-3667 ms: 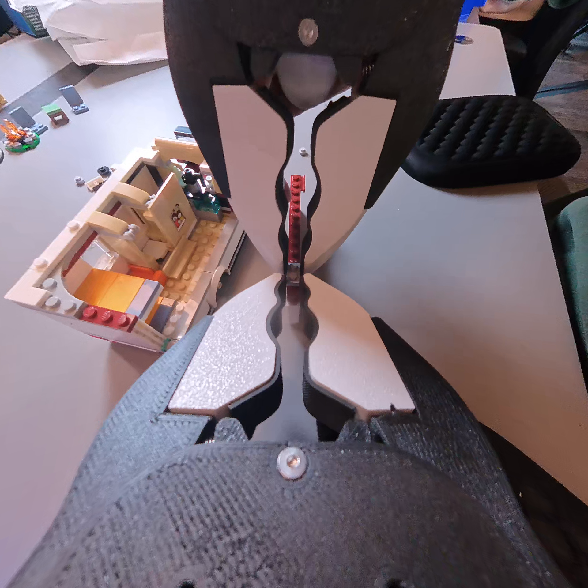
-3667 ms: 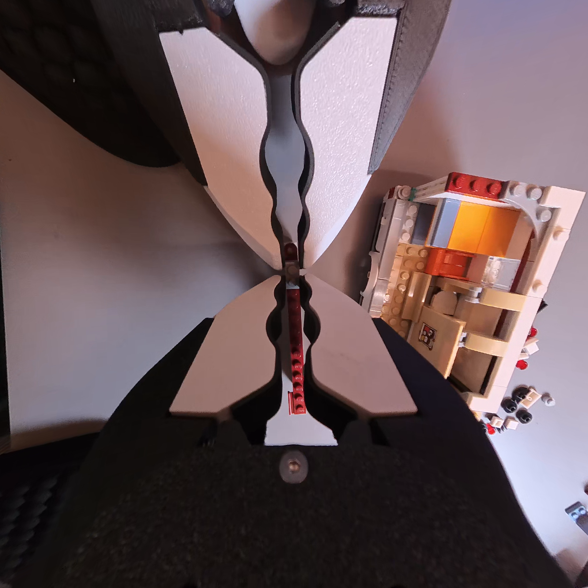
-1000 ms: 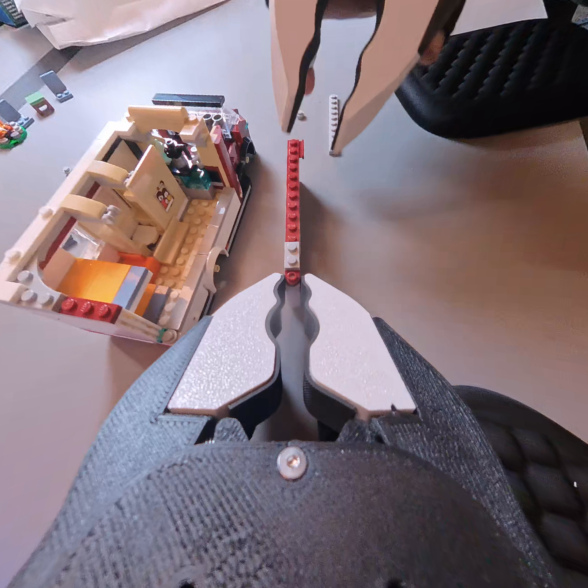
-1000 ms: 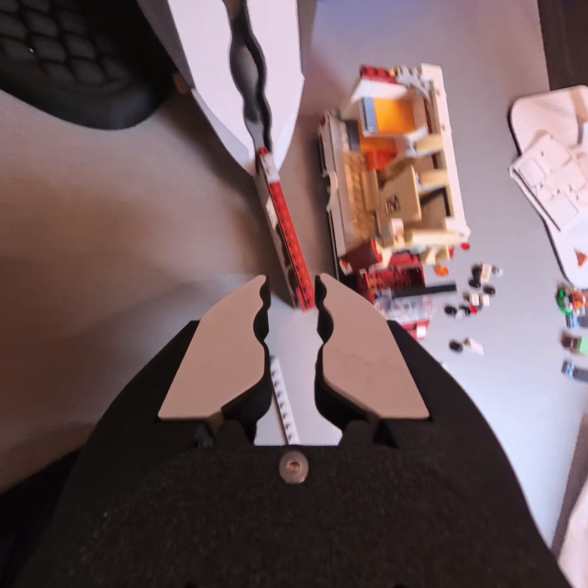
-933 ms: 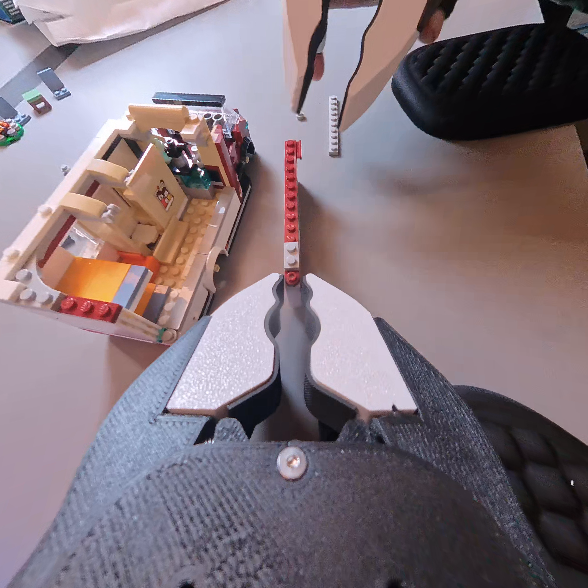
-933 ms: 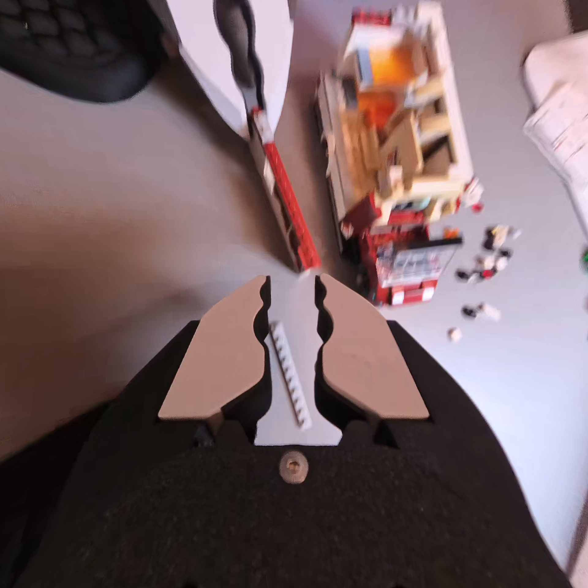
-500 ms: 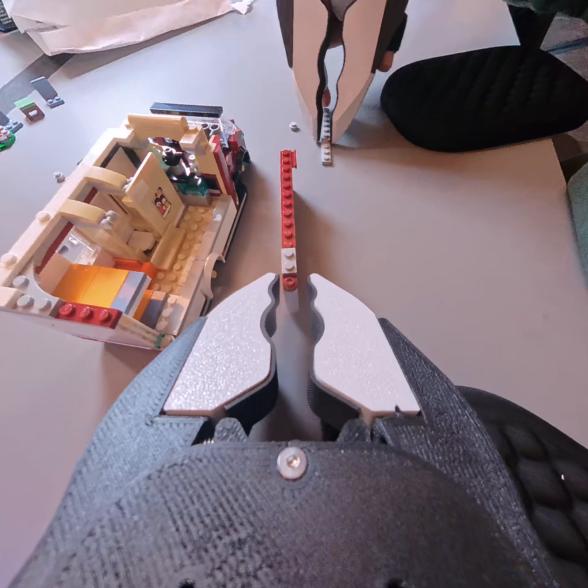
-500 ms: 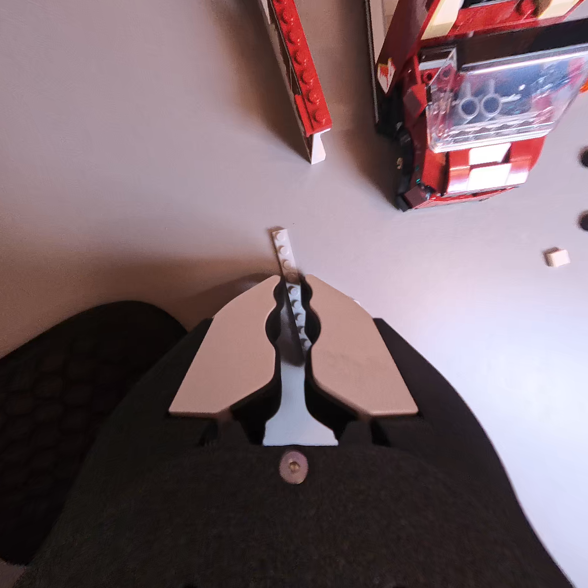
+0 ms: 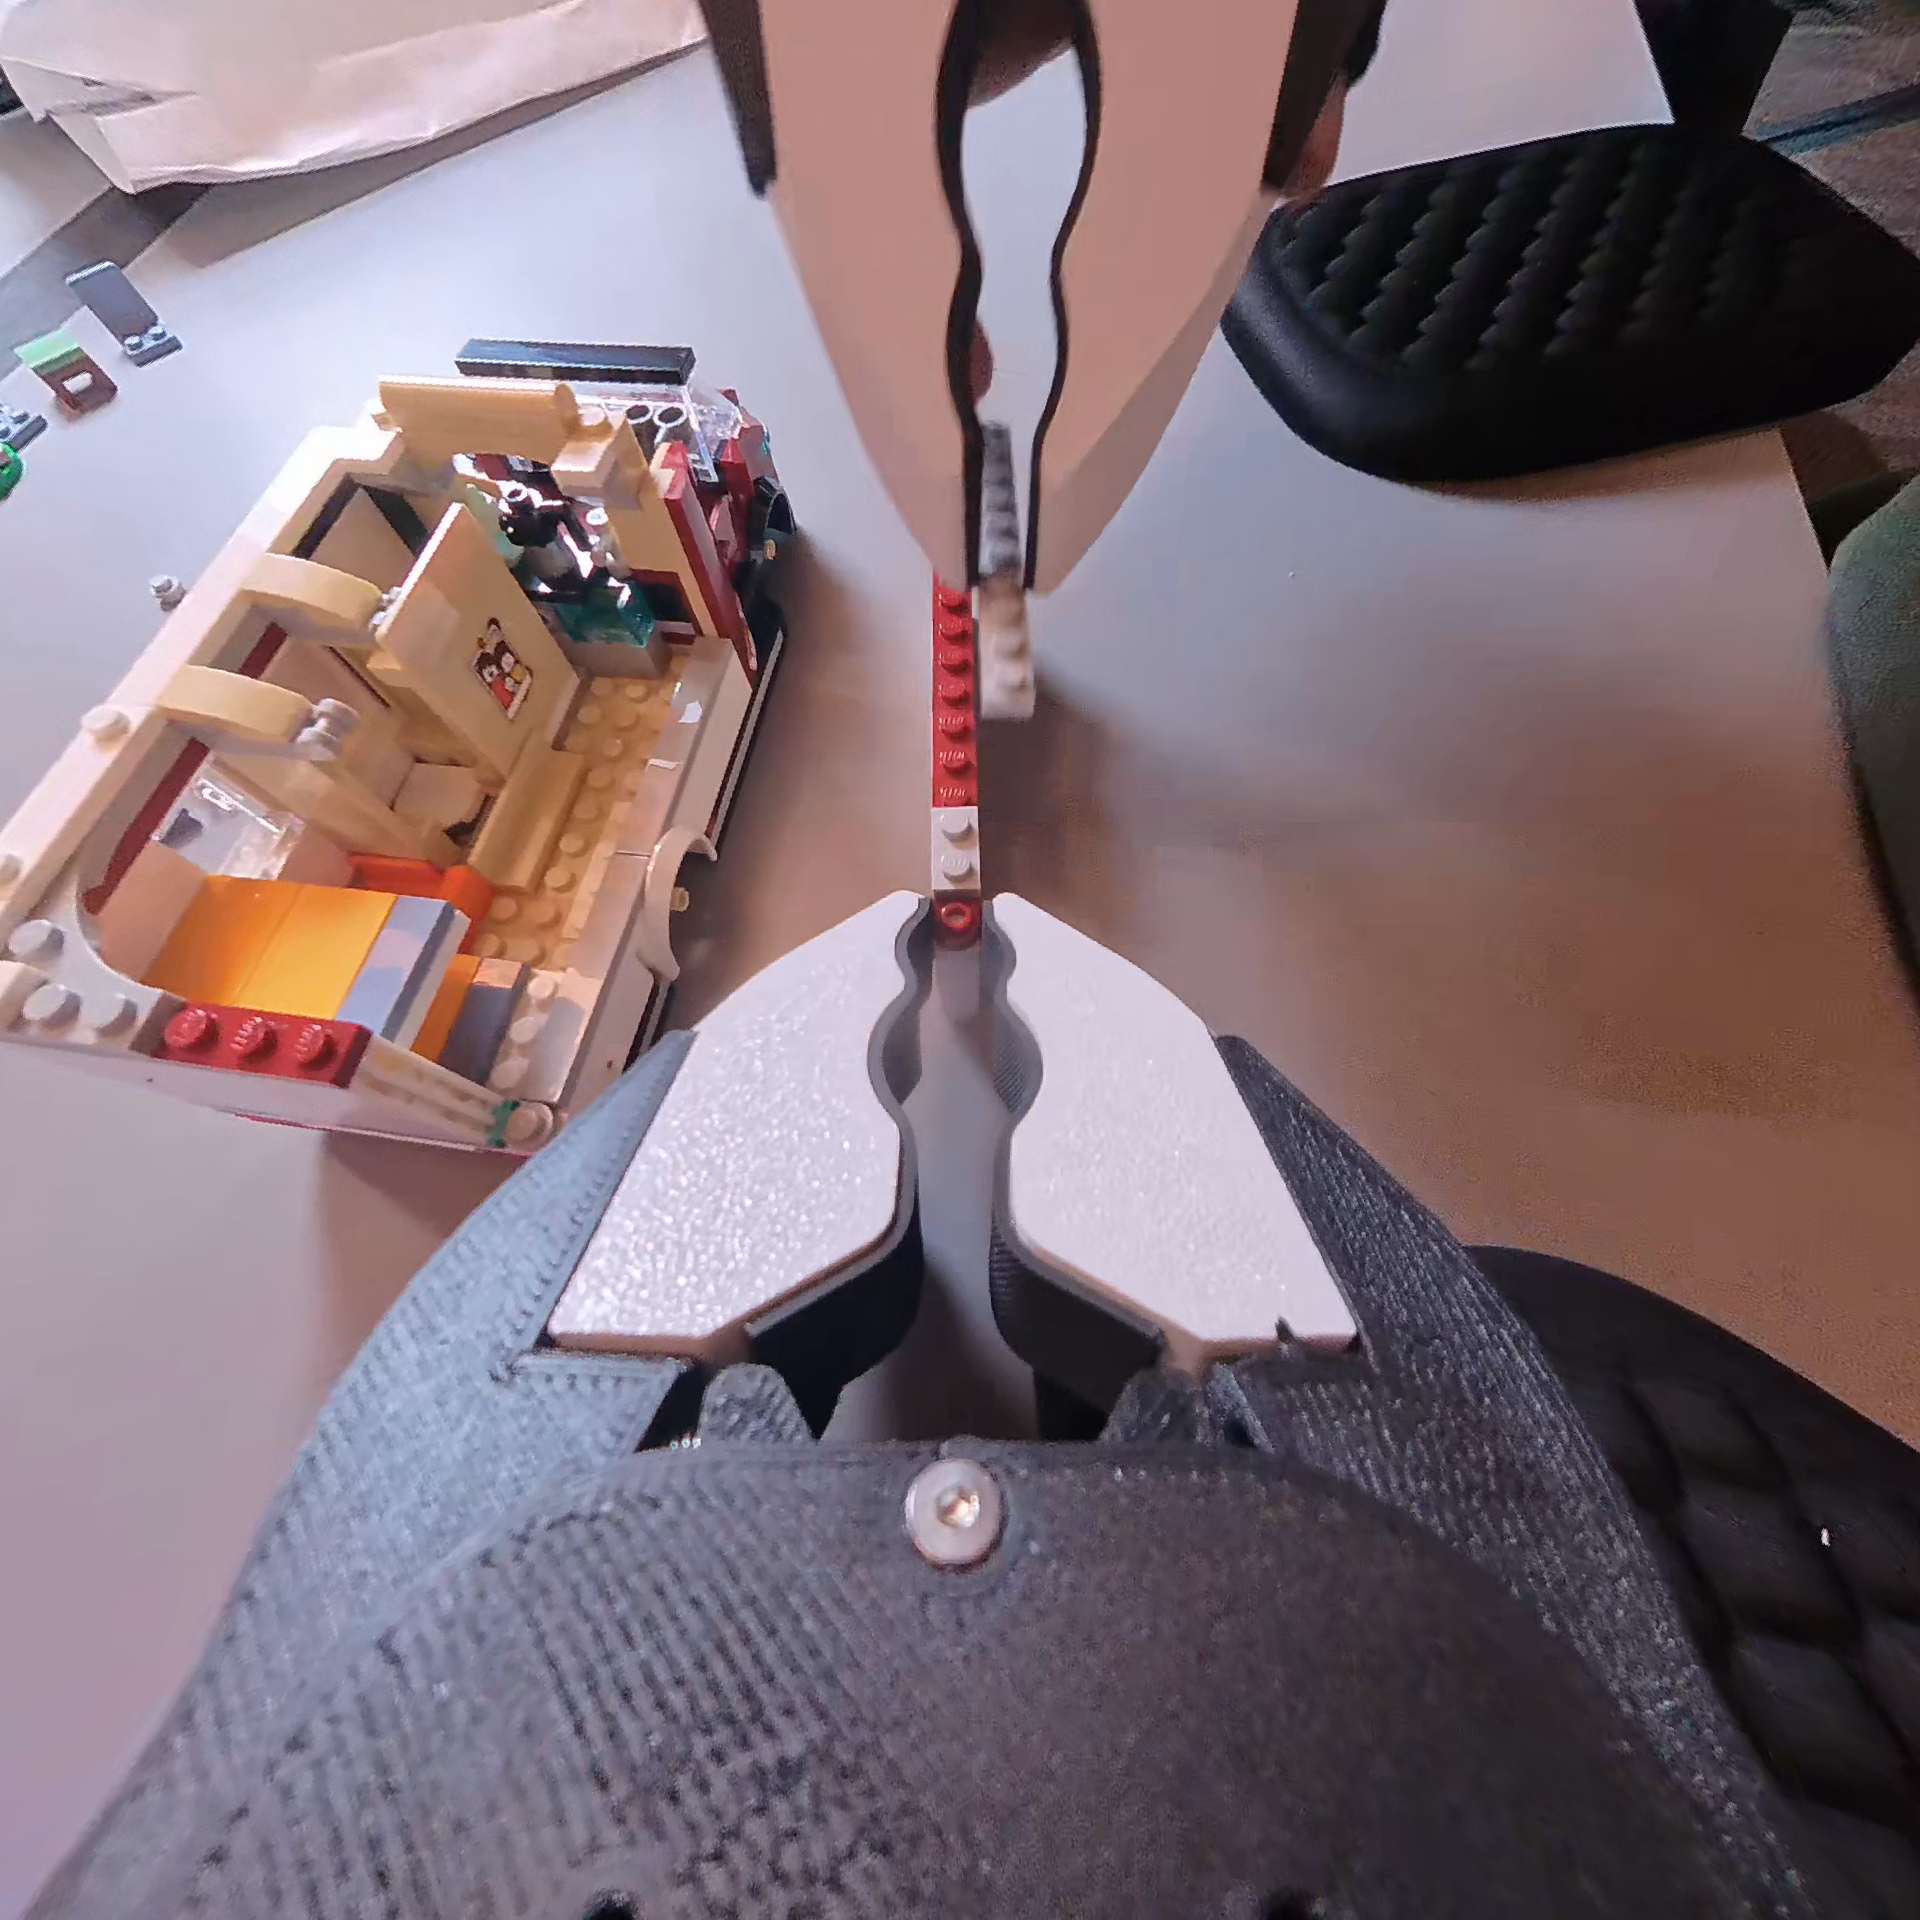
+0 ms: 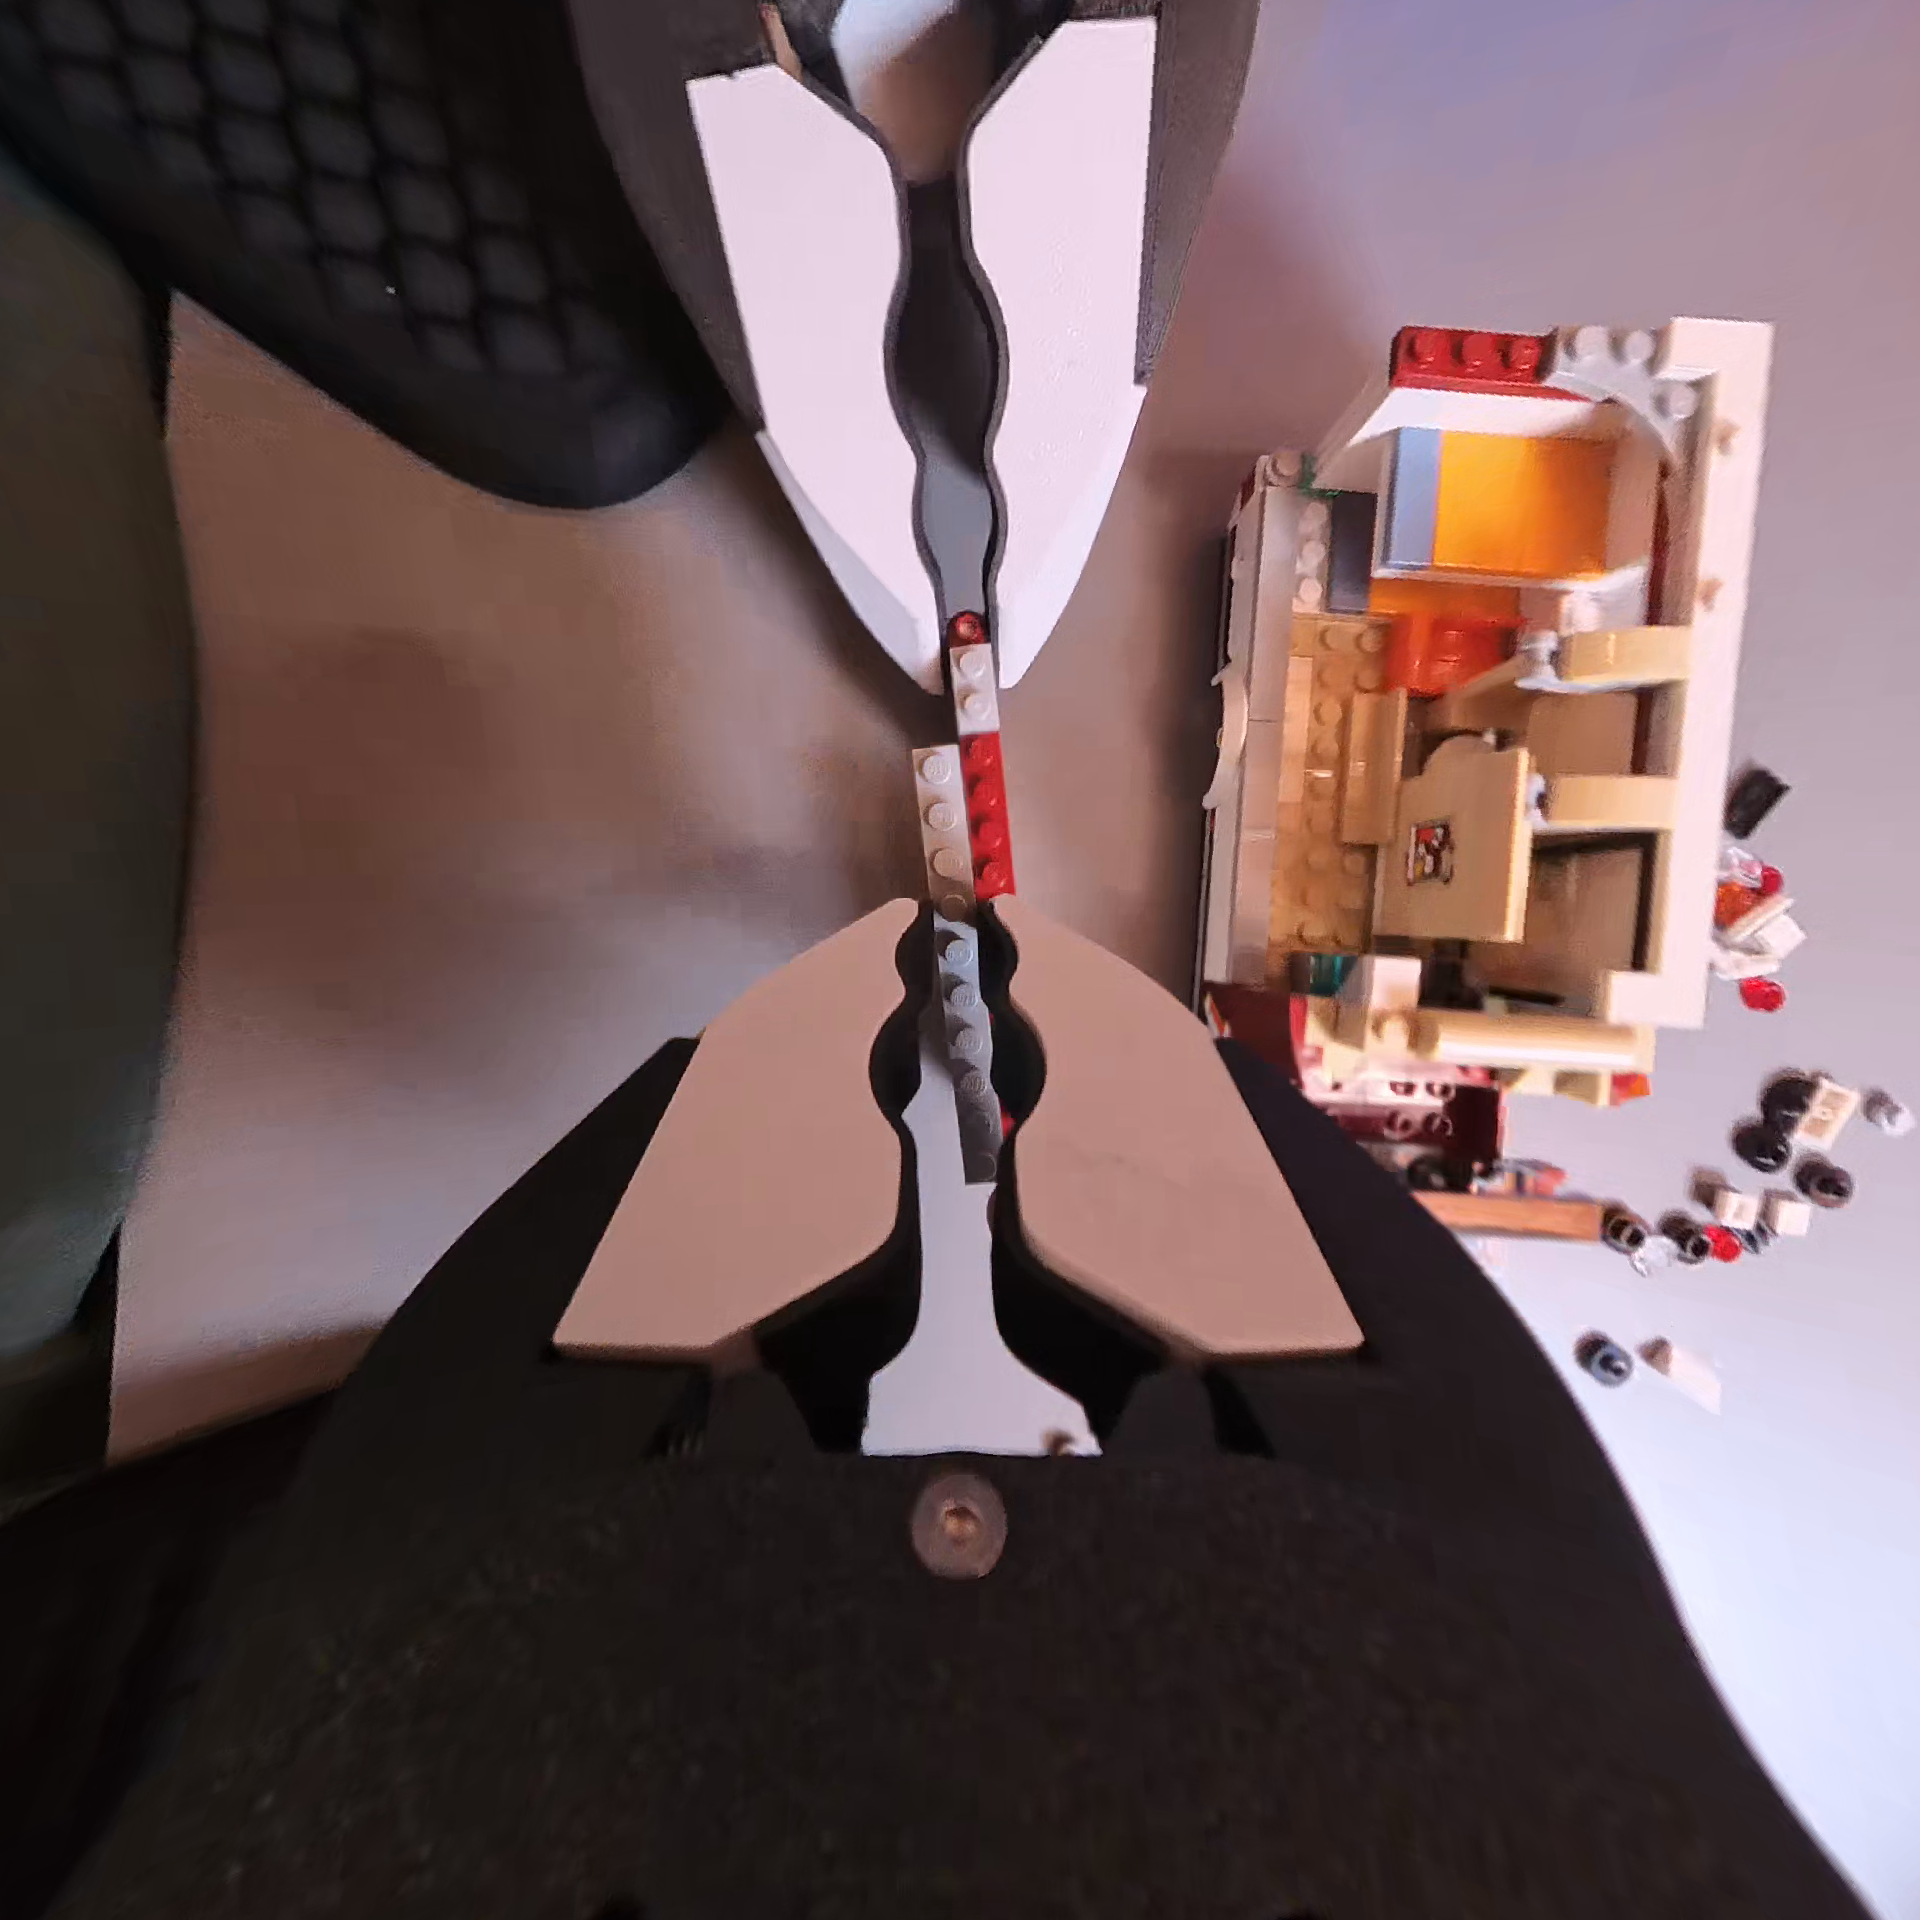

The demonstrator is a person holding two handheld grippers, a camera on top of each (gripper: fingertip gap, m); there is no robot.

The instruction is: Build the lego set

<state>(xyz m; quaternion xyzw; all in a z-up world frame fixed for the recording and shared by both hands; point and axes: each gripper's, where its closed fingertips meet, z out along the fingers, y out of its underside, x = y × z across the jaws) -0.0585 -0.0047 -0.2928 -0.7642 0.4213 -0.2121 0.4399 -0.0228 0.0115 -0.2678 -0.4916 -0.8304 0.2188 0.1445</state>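
A long red brick strip [image 9: 954, 717] with a white piece and a dark red end piece runs straight ahead in the left wrist view. My left gripper [image 9: 956, 914] is shut on its near dark red end. My right gripper [image 10: 961, 909] is shut on a long light grey plate [image 10: 951, 831] and holds it alongside the red strip [image 10: 987, 821], touching its left side. In the left wrist view the right gripper [image 9: 997, 592] comes in from the top with the grey plate [image 9: 1008, 655] sticking out. The left gripper [image 10: 971, 655] shows at the top of the right wrist view.
A brick-built vehicle model [image 9: 395, 748] with open roof lies left of the strip, also in the right wrist view [image 10: 1455, 748]. Loose small pieces [image 10: 1766, 1164] lie beyond it. A black chair seat [image 9: 1558, 312] sits off the table's far edge. White paper [image 9: 364, 73] lies far left. Left tips to right tips: about 6 cm.
My right gripper let go of the red strip, closed on the grey plate on the table and brought it beside the strip. My left jaws opened slightly, then closed again on the strip's end.
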